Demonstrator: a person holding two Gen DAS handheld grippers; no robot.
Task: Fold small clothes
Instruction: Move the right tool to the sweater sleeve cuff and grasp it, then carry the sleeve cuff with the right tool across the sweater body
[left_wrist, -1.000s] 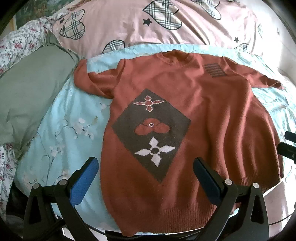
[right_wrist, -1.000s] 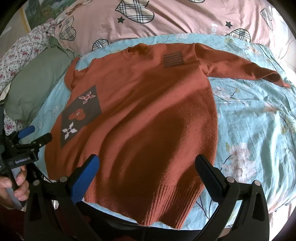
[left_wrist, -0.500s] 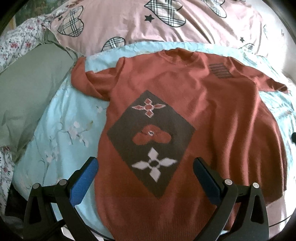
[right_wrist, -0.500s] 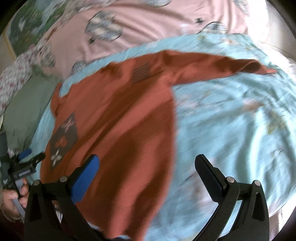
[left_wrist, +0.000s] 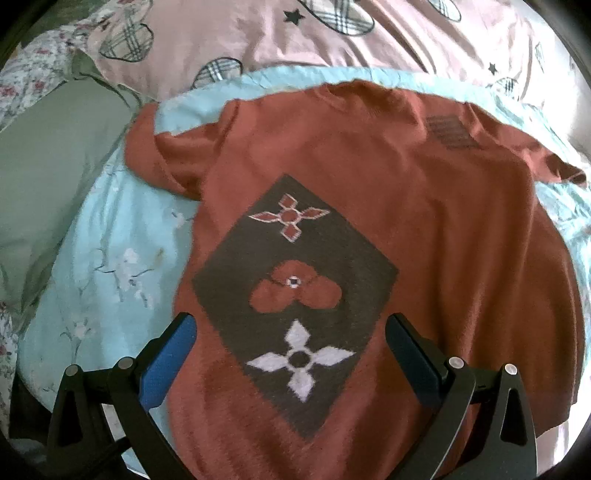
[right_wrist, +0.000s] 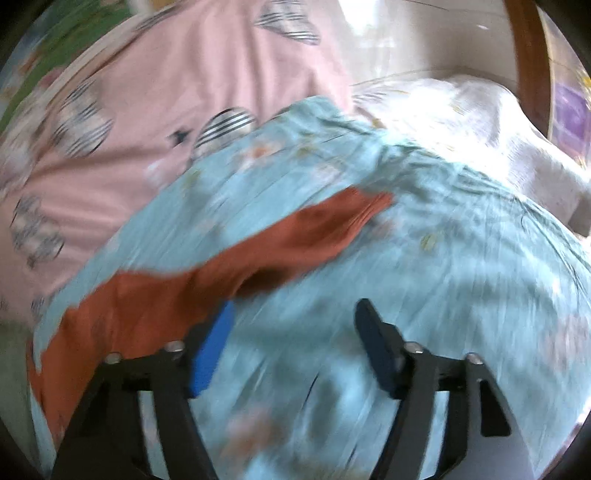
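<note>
Sweater (left_wrist: 424, 229), rust-red, lies flat on the light blue floral sheet (left_wrist: 122, 258) in the left wrist view, bare sheet along its left edge and a green pillow (left_wrist: 48, 177) beyond. The left gripper (left_wrist: 291, 354) hovers spread over the dark diamond patch (left_wrist: 295, 295), pinching nothing. The right wrist view is blurred: one sleeve (right_wrist: 295, 243) stretches across open sheet (right_wrist: 461, 277). The right gripper (right_wrist: 295, 347) is closing with nothing between its jaws.

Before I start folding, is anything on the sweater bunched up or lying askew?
Yes: the sweater lies flat, but its sleeve nearest the green pillow is crumpled against the body, while the other sleeve stretches straight out.
</note>
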